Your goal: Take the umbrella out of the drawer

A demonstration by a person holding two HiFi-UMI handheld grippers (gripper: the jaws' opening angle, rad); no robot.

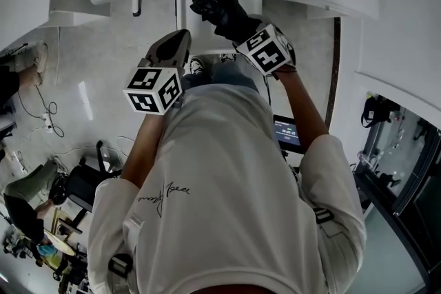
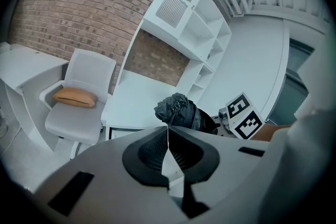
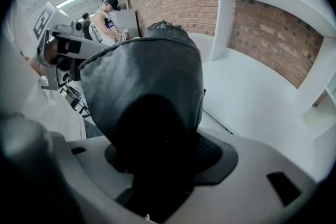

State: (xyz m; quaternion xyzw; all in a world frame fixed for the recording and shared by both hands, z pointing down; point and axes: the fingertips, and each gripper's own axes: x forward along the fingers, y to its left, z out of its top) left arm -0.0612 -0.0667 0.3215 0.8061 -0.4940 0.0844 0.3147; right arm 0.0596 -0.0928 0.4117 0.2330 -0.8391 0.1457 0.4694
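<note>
Umbrella's up in the air, one gripper doing all the work

The folded black umbrella (image 3: 149,76) is clamped in the right gripper's (image 3: 157,157) fingers, up at 12 o'clock in the head view and clear of the white worktop (image 2: 137,102). At the umbrella's 8 o'clock, the left gripper (image 2: 168,140) has its fingers pressed together on nothing. My worry is that the hold looks like it's on soft bunched fabric, so a tilt could let the umbrella slide out with no second gripper to catch it.

Orange cushion (image 2: 75,97) on chair (image 2: 92,67), perhaps shelving (image 2: 195,26)
</note>
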